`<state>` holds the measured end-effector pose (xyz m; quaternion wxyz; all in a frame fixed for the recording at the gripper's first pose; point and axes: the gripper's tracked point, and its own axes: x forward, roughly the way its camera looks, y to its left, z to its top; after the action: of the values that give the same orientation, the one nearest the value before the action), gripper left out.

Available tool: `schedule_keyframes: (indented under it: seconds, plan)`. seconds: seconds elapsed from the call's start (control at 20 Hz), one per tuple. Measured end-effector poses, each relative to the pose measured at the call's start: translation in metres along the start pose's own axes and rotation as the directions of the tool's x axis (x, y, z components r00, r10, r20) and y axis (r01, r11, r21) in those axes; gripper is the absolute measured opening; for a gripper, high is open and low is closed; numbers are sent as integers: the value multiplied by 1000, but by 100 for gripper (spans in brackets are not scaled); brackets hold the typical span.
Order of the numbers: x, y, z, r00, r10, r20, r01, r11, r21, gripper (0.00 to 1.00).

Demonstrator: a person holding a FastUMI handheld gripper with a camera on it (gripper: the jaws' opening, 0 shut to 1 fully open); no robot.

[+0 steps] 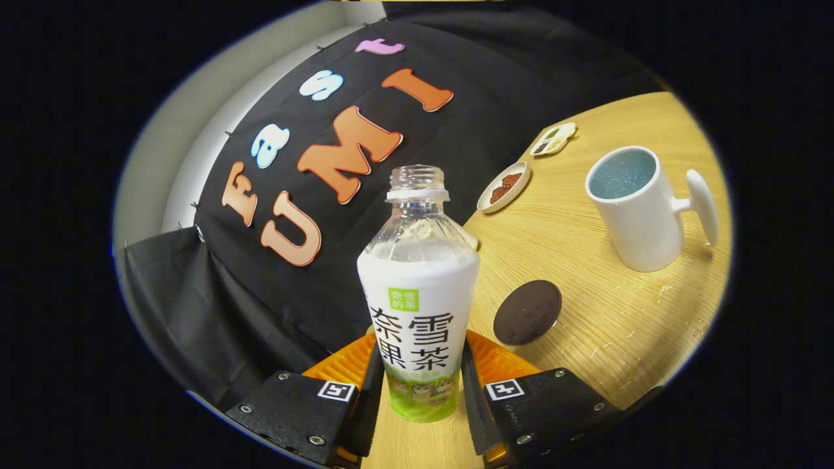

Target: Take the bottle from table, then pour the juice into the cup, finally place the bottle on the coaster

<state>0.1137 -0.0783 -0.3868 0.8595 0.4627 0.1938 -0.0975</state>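
An uncapped clear bottle (419, 306) with a white and green label stands between my two fingers, and my gripper (420, 384) is shut on its lower body. The whole scene looks tilted, and the bottle's base shows above the wooden table (586, 339). Just ahead of the right finger, a dark round coaster (527, 312) lies flat on the table. Beyond the coaster stands a white cup (642, 208) with a speckled blue inside, its handle turned away from the bottle.
Two small dishes sit near the table's far edge beyond the bottle: an oval one with brown pieces (503, 187) and a lobed one (553, 139) with small portions. The booth's black cloth wall (273, 306) hangs close behind the bottle.
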Motion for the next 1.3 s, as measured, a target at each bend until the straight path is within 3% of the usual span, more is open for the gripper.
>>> schedule_keyframes:
  seconds: [0.35, 0.85, 1.3]
  plan:
    - [2, -4, 29, 998, 33, 62, -47, 970, 238, 58]
    - [1, -4, 49, 988, 73, 135, -125, 894, 429, 58]
    - [0, -6, 58, 986, 59, 154, -136, 818, 559, 58]
